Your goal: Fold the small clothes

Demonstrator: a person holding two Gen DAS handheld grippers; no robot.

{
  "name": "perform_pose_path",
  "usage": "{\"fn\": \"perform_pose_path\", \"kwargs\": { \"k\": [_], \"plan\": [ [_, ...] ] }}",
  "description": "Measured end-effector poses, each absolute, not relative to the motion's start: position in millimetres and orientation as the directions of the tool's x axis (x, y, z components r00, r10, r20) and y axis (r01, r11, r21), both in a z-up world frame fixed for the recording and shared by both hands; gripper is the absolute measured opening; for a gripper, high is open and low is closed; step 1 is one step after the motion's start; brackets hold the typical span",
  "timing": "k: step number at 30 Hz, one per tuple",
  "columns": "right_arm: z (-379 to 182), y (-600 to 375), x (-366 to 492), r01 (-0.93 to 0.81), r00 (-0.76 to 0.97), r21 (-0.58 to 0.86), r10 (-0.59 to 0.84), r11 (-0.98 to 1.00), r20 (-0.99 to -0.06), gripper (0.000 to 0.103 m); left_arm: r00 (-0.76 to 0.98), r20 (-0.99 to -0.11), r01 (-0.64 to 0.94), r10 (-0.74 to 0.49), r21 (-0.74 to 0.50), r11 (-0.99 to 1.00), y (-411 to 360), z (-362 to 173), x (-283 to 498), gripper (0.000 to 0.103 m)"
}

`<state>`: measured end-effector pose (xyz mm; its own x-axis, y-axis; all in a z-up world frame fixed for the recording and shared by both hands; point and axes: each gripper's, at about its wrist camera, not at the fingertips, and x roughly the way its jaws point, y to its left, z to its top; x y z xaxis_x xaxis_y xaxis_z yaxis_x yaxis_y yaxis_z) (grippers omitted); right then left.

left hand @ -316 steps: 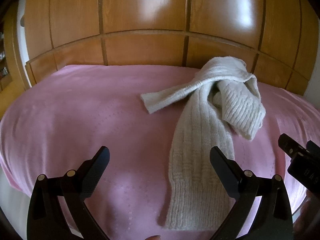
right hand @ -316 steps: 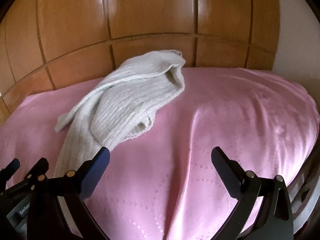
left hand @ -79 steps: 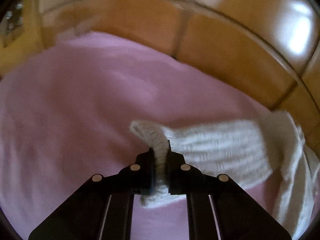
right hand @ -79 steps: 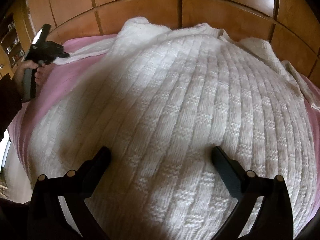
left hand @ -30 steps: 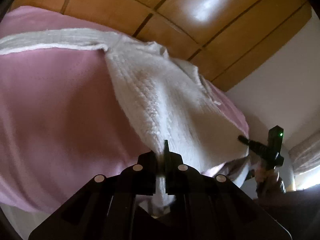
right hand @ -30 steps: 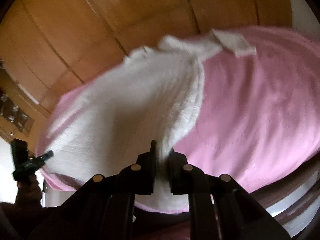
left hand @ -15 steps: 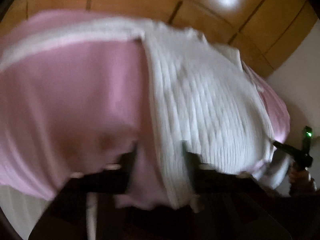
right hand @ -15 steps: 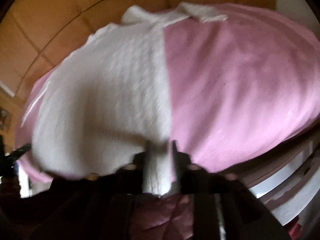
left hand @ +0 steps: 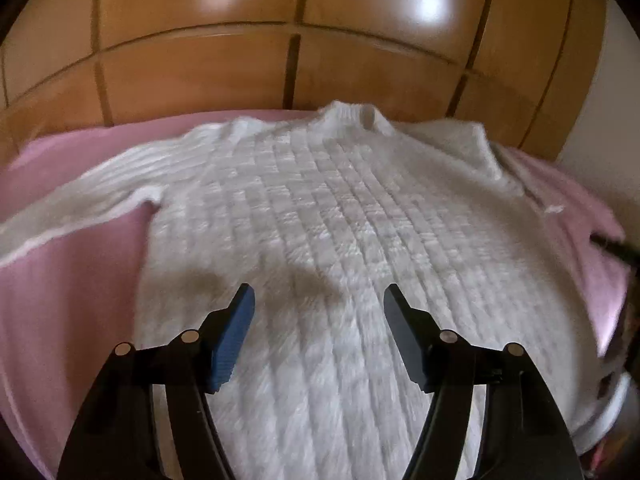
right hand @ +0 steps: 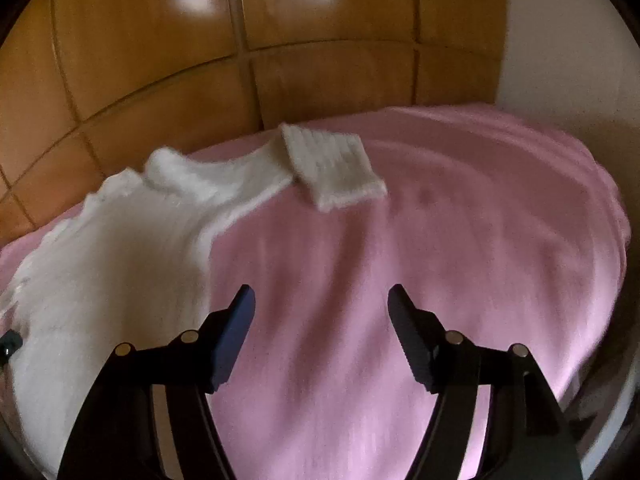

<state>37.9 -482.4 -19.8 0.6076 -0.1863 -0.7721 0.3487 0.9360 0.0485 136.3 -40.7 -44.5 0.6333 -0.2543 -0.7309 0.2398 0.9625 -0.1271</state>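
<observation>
A white ribbed knit sweater (left hand: pixel 320 216) lies spread flat on the pink bedspread (left hand: pixel 68 280), collar toward the headboard. One sleeve stretches out to the left. My left gripper (left hand: pixel 319 304) is open and empty, just above the sweater's lower body. In the right wrist view the sweater (right hand: pixel 104 264) lies at the left, and its other sleeve runs up to a folded-over cuff (right hand: pixel 332 168). My right gripper (right hand: pixel 321 304) is open and empty over bare bedspread (right hand: pixel 440 240), to the right of the sweater.
A glossy wooden panelled headboard (left hand: pixel 280 60) stands right behind the bed. A pale wall (right hand: pixel 568 40) is at the right. The bed edge drops off at the right (right hand: pixel 612 320). The tip of the other gripper shows at the left edge of the right wrist view (right hand: pixel 8 344).
Both grippers have let go of the sweater's hem and opened. The sweater now lies flat on the bed. Both cameras have swung to face the headboard.
</observation>
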Motion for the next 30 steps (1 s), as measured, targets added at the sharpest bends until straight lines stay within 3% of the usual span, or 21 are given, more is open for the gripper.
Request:
{"fn": "perform_pose_path", "kwargs": {
  "k": [2,6,7,9,11,23,29,30],
  "plan": [
    [-27,-484,69,0.338,0.597,-0.001,-0.216,0.941,-0.773,0.069,0.618,-0.749,0.241,-0.237,-0.106,0.965,-48,-57,147,0.066],
    [-57,-494,128,0.325,0.517,-0.151,-0.309,0.934,-0.799,0.063,0.606,-0.743,0.254,-0.285,-0.158,0.954,-44,-68,153,0.088],
    [-64,-498,138,0.326,0.488,-0.179,-0.327,0.928,-0.809,0.058,0.600,-0.744,0.264,-0.295,-0.164,0.951,-47,-68,155,0.090],
    [-77,-509,154,0.337,0.419,-0.236,-0.370,0.911,-0.829,0.028,0.601,-0.744,0.271,-0.293,-0.155,0.950,-48,-68,154,0.091],
    [-67,-518,155,0.359,0.417,-0.251,-0.396,0.899,-0.818,0.011,0.603,-0.743,0.272,-0.290,-0.151,0.951,-48,-69,154,0.092],
    [89,-598,77,0.561,0.548,-0.238,-0.571,0.793,-0.611,0.006,0.599,-0.740,0.273,-0.305,-0.169,0.947,-48,-69,154,0.094],
    [78,-668,80,0.675,0.380,-0.343,-0.706,0.653,-0.597,0.005,0.597,-0.745,0.274,-0.297,-0.159,0.948,-49,-68,154,0.094],
    [66,-685,81,0.700,0.320,-0.366,-0.728,0.613,-0.607,0.000,0.597,-0.746,0.274,-0.296,-0.157,0.949,-50,-68,153,0.095]
  ]
}}
